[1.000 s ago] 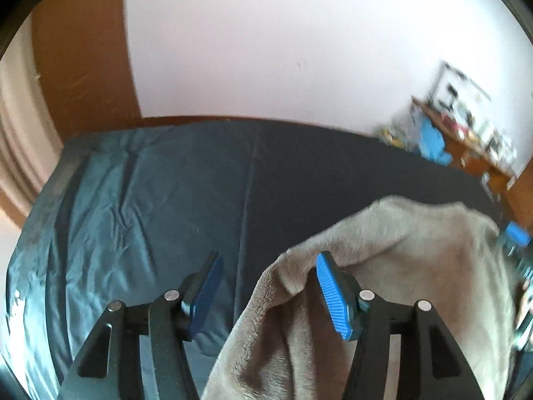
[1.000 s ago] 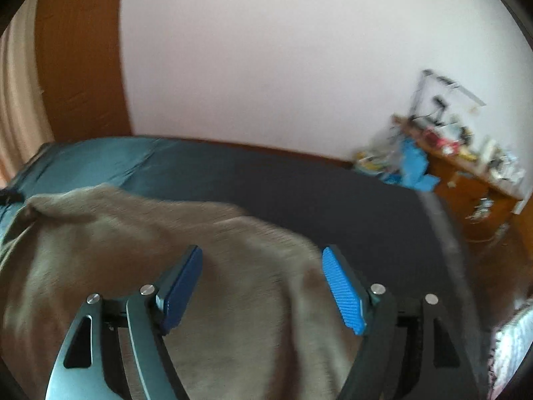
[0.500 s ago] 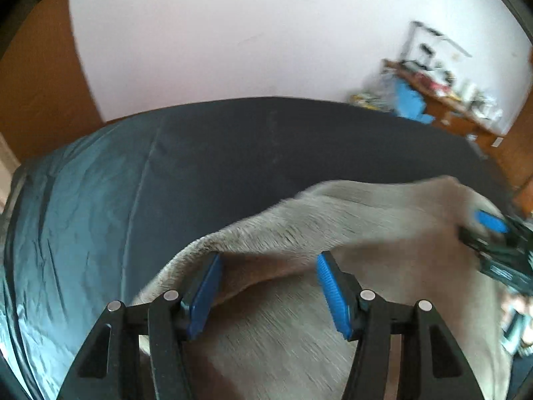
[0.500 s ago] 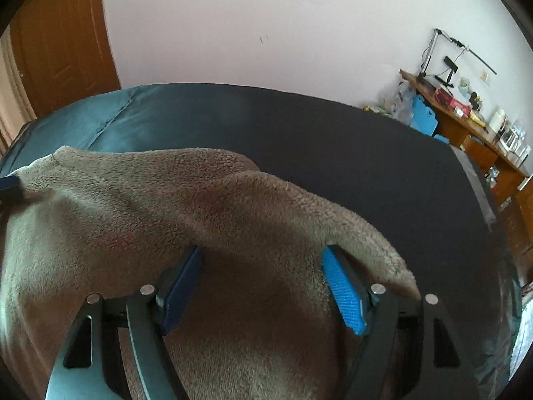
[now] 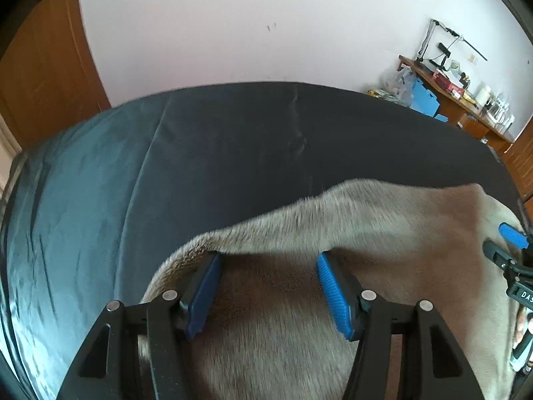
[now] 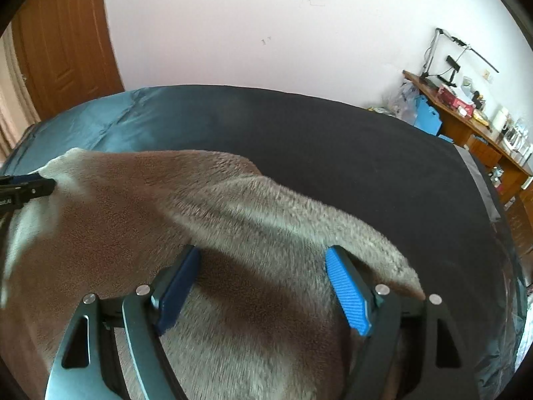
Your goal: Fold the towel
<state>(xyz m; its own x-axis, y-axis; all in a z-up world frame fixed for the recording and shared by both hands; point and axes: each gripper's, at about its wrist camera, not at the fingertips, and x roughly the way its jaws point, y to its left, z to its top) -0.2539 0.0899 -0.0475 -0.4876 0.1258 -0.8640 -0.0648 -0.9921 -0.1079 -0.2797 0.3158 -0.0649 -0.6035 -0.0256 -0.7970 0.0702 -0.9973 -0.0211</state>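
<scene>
Plush grey-brown towel (image 5: 383,230) lies humped across the lower frame on the smooth dark bed (image 5: 233,140), its raised fold draping both tools' fingertips. Left tool (image 5: 268,286) and right tool (image 6: 263,286) stand parted, pads pressing nothing. Bare sheet spreads beyond.

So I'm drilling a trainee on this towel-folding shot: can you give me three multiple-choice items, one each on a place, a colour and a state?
1. Where does the towel lie?
A. on the dark bed cover
B. on the desk
C. on the floor

2. What colour are the pads of the left hand-held gripper?
A. red
B. blue
C. white

3. How do the right hand-held gripper jaws stand?
A. clamped on a bottle
B. fully shut
C. apart over the towel

Key: 1 A, brown pile spreads over the dark cover; 2 B, both pads are blue; 3 C, a wide gap shows towel between them.
</scene>
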